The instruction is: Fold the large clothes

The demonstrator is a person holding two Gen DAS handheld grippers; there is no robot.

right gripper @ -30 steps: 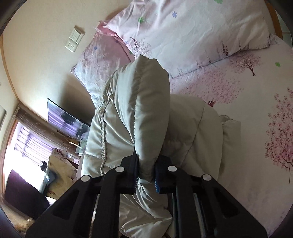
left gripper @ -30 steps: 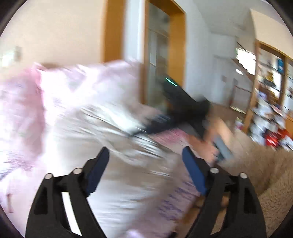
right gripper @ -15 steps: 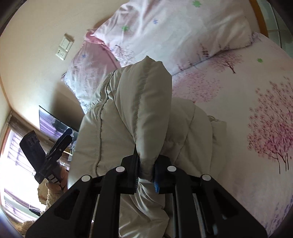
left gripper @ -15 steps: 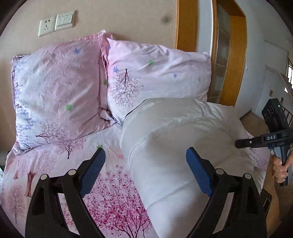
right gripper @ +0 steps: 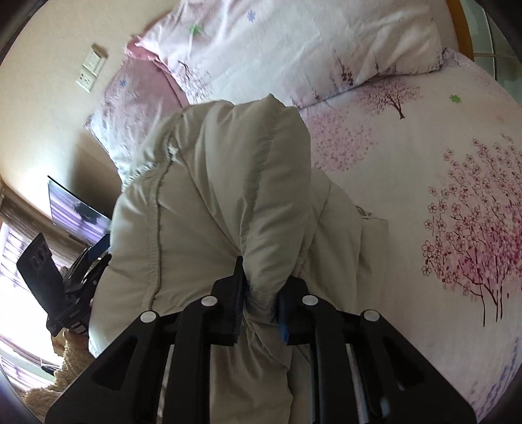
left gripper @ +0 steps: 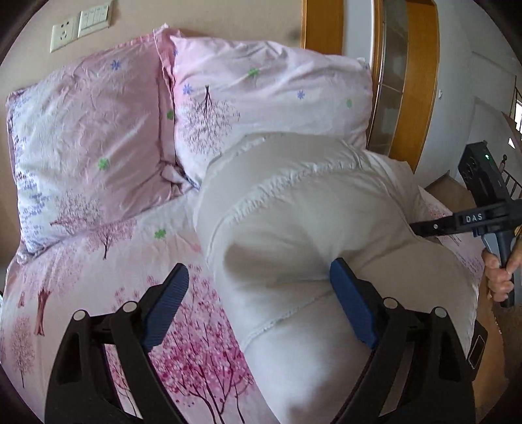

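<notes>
A puffy off-white quilted jacket lies bunched on a bed with a pink blossom-print sheet. My left gripper is open and empty, with its right finger against the jacket's near side. In the right wrist view my right gripper is shut on a thick fold of the jacket and holds it lifted off the bed. The right gripper also shows in the left wrist view at the jacket's right side. The left gripper's body shows at the left edge of the right wrist view.
Two pink floral pillows lean on the wall at the head of the bed. A socket and switch plate are on the wall above. A wooden door frame stands right of the bed.
My left gripper has swung from a blurred view of the room round to face the bed and moved in close to the jacket. The right gripper has kept its hold on the fold.
</notes>
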